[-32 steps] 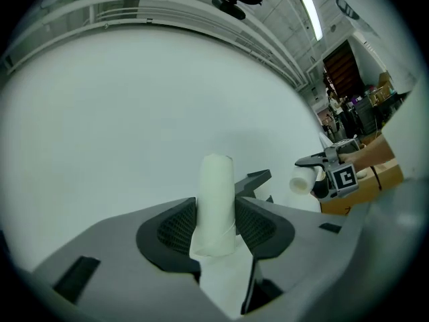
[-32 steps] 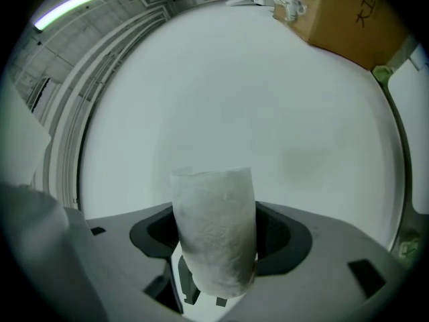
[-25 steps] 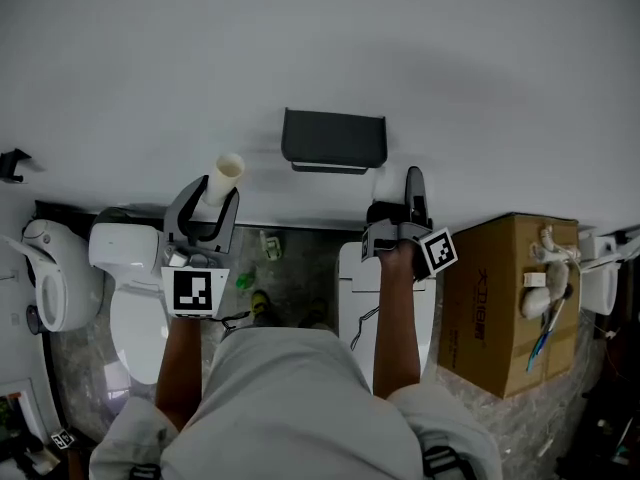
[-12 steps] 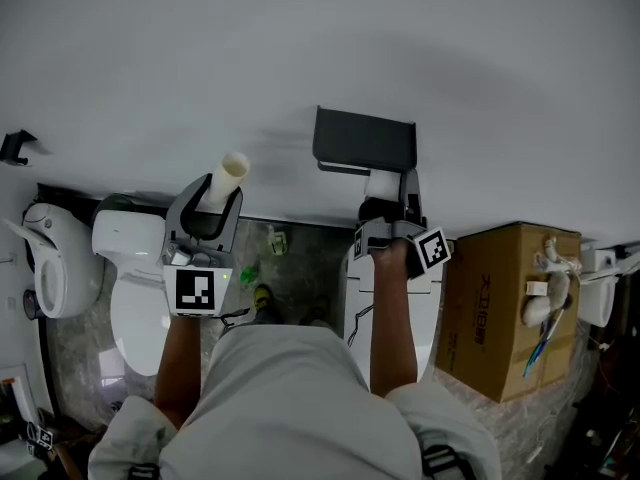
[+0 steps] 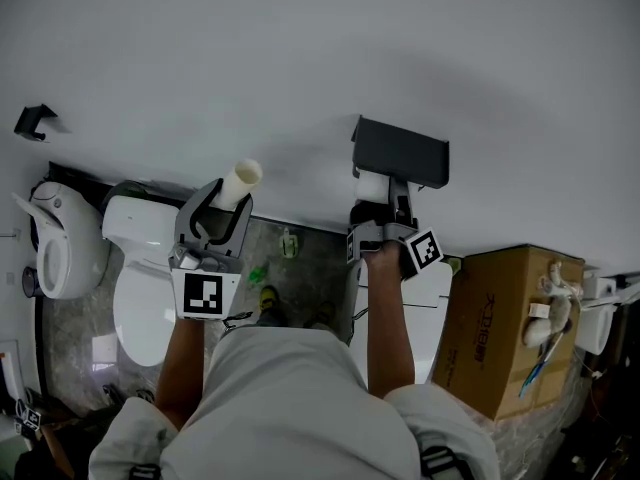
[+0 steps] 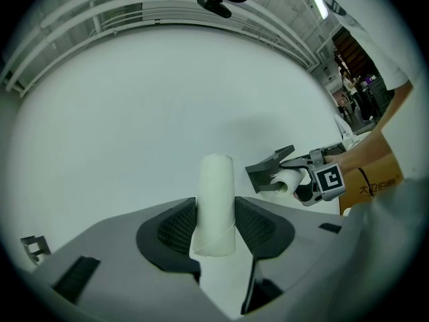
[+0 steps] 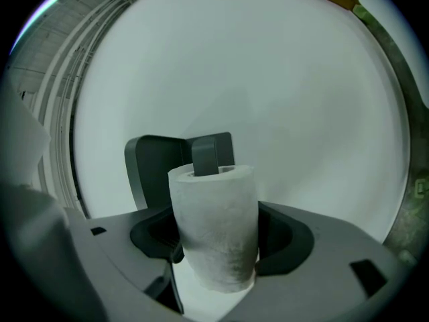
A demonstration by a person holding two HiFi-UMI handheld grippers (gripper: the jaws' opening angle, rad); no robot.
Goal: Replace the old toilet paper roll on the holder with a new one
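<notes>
My left gripper [image 5: 224, 206] is shut on the old bare cardboard tube [image 5: 241, 181], which sticks out past its jaws toward the white wall. In the left gripper view the tube [image 6: 215, 205] stands pinched between both pads. My right gripper [image 5: 385, 200] is shut on the new white toilet paper roll [image 5: 372, 186], right under the dark holder [image 5: 402, 152] on the wall. In the right gripper view the roll [image 7: 214, 228] sits between the jaws. The holder's arm [image 7: 212, 153] shows just behind its open core, and the holder's cover [image 7: 158, 169] is to the left.
A white toilet [image 5: 140, 283] stands below my left arm, another fixture [image 5: 60, 248] at far left. A white toilet lid [image 5: 432, 296] lies under my right arm. A cardboard box [image 5: 505, 318] with odds on top stands at right. A small black hook [image 5: 35, 120] is on the wall.
My right gripper has carried the new roll from right of the holder to just under it. My left gripper with the tube now sits farther left of the holder.
</notes>
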